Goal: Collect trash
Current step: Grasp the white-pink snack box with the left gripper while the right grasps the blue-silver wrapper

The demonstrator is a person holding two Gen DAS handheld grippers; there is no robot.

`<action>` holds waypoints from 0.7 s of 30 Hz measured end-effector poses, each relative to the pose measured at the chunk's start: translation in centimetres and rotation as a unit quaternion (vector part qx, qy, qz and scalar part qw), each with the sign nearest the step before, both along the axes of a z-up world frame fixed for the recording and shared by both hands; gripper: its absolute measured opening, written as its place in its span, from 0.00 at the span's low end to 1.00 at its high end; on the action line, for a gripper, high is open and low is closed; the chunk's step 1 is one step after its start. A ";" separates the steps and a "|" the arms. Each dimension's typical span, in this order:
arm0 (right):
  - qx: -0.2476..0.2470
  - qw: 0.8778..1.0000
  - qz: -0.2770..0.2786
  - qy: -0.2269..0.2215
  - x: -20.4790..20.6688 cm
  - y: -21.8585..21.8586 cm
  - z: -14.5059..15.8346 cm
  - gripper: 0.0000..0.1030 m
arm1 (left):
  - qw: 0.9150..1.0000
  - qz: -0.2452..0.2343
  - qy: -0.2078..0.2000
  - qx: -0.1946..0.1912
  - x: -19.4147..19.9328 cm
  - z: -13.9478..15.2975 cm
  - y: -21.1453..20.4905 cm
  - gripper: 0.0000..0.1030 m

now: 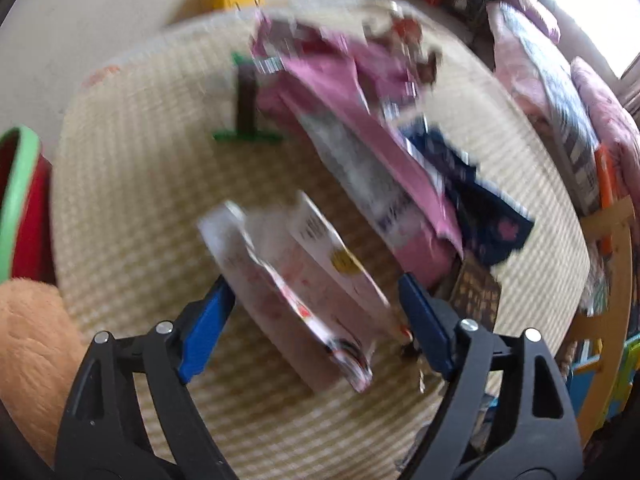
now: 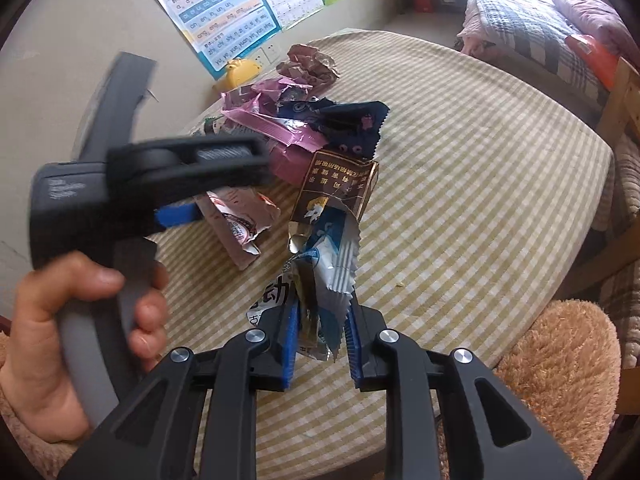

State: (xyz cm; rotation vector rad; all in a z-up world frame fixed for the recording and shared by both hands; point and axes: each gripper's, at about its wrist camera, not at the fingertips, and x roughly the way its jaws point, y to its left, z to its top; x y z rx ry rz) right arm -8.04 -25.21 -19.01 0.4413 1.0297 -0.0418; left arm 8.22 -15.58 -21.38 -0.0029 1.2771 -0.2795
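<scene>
A pile of wrappers lies on a table with a beige checked cloth (image 2: 460, 184). In the left wrist view my left gripper (image 1: 316, 284) is open, its blue fingers either side of a white and pink wrapper (image 1: 304, 276) lying on the cloth. Behind it lie a pink wrapper (image 1: 360, 120) and a dark blue wrapper (image 1: 480, 200). In the right wrist view my right gripper (image 2: 322, 312) is shut on a bunch of wrappers: a blue and white wrapper (image 2: 334, 256) and a brown and gold pack (image 2: 332, 188). The left gripper (image 2: 176, 216) hovers over the white and pink wrapper (image 2: 240, 224).
A yellow toy (image 2: 240, 72) sits at the table's far edge below wall posters (image 2: 224, 12). A red bin with a green rim (image 1: 20, 200) stands at the left. Bedding (image 2: 532, 20) and a wooden frame (image 2: 620, 96) are at the right. An orange plush cushion (image 2: 560, 360) is near.
</scene>
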 end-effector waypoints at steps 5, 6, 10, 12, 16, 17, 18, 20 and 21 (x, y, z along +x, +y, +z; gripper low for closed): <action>0.016 1.000 -0.006 -0.003 -0.4 -0.5 0.0 0.20 | 0.999 -0.029 -0.016 0.005 -1.0 0.3 0.1 0.45; 0.019 1.000 -0.006 -0.004 -0.4 -0.6 0.0 0.20 | 0.999 -0.034 -0.010 -0.004 -1.1 0.5 0.4 0.43; 0.025 1.000 -0.004 -0.004 -0.4 -0.7 -0.1 0.21 | 0.997 -0.074 -0.019 0.007 -1.7 1.3 1.6 0.31; 0.026 1.000 -0.003 -0.001 -0.3 -0.6 -0.2 0.21 | 0.994 -0.100 -0.028 0.023 -2.4 1.5 1.9 0.30; 0.030 1.000 -0.003 0.001 -0.1 -0.7 -0.3 0.21 | 0.992 -0.114 -0.038 0.038 -3.6 1.8 3.5 0.30; 0.030 1.000 -0.004 0.003 0.0 -0.7 -0.4 0.21 | 0.993 -0.109 -0.038 0.036 -3.7 1.9 3.9 0.30; 0.029 1.000 -0.004 0.004 0.0 -0.6 -0.4 0.21 | 0.993 -0.105 -0.039 0.034 -3.8 2.0 4.3 0.30; 0.024 1.000 -0.004 0.006 0.1 -0.5 -0.4 0.20 | 0.993 -0.103 -0.049 0.035 -3.8 2.3 4.7 0.30; 0.021 1.000 -0.003 0.006 0.0 -0.5 -0.4 0.20 | 0.992 -0.104 -0.054 0.036 -3.7 2.5 4.6 0.30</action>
